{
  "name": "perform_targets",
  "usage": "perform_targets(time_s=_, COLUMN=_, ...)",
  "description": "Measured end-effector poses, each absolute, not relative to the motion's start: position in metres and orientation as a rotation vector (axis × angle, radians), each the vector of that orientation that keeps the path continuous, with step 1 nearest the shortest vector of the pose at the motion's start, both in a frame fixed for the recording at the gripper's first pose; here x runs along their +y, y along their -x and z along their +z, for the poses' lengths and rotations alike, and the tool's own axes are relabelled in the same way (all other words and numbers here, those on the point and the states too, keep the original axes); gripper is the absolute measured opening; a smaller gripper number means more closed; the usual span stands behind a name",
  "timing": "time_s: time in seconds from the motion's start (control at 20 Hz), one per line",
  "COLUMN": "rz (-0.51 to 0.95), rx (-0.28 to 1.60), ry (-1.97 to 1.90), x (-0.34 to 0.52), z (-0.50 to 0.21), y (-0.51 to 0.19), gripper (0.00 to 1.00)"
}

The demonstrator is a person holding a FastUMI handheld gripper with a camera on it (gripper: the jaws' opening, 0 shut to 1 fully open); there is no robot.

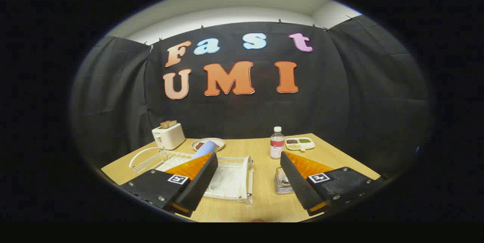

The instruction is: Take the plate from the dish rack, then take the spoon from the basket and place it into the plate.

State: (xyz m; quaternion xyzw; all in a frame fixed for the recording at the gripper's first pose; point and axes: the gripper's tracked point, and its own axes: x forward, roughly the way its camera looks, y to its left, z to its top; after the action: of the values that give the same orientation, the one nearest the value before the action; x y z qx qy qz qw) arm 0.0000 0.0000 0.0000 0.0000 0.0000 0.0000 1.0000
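We see the plate (206, 148), pale blue, standing tilted in the white dish rack (230, 182) on the near left of the table (261, 205); its upper edge rises just above the tip of the left finger, which covers the rest of it. The rack lies flat on the wood, partly behind the left finger and partly in the gap between the fingers. To the right of the rack, against the inner side of the right finger, stands the small wire basket (281, 182); we cannot tell the spoon apart inside it.

Our tongs (249, 176) are spread wide, with nothing between the fingers but the rack's right side and bare table, and they hang above the near part of the table without touching anything.

Farther off, a clear bottle (277, 142) with a white cap stands near the middle of the table. Just right of it lies a white divided tray (300, 143) with small portions of food. At the far left sits a white toaster (168, 136) with bread in its slot, and right of it a round dish (208, 143), behind the blue plate.
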Motion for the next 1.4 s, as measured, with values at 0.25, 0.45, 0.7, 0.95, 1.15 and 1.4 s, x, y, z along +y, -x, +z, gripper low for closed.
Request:
perform_targets(time_s=0.25, rz=-0.025, rx=-0.024, ry=0.017, x=-0.003, z=0.006, y=0.000, gripper=0.99)
perform_targets(time_s=0.45, rz=-0.019, rx=-0.016, ry=0.024, x=-0.001, z=0.004, y=0.002, gripper=0.99)
perform_targets(time_s=0.7, rz=-0.015, rx=-0.003, ry=0.017, x=0.001, z=0.002, y=0.000, gripper=0.99)
perform_targets(time_s=0.95, rz=0.015, rx=0.044, ry=-0.001, x=0.018, z=-0.006, y=-0.012, gripper=0.99)
perform_targets(time_s=1.15, rz=0.053, rx=0.090, ry=-0.007, x=0.043, z=-0.013, y=-0.025, gripper=0.99)
perform_targets(time_s=1.4, rz=0.093, rx=0.171, ry=-0.019, x=0.075, z=-0.028, y=-0.049, gripper=0.99)
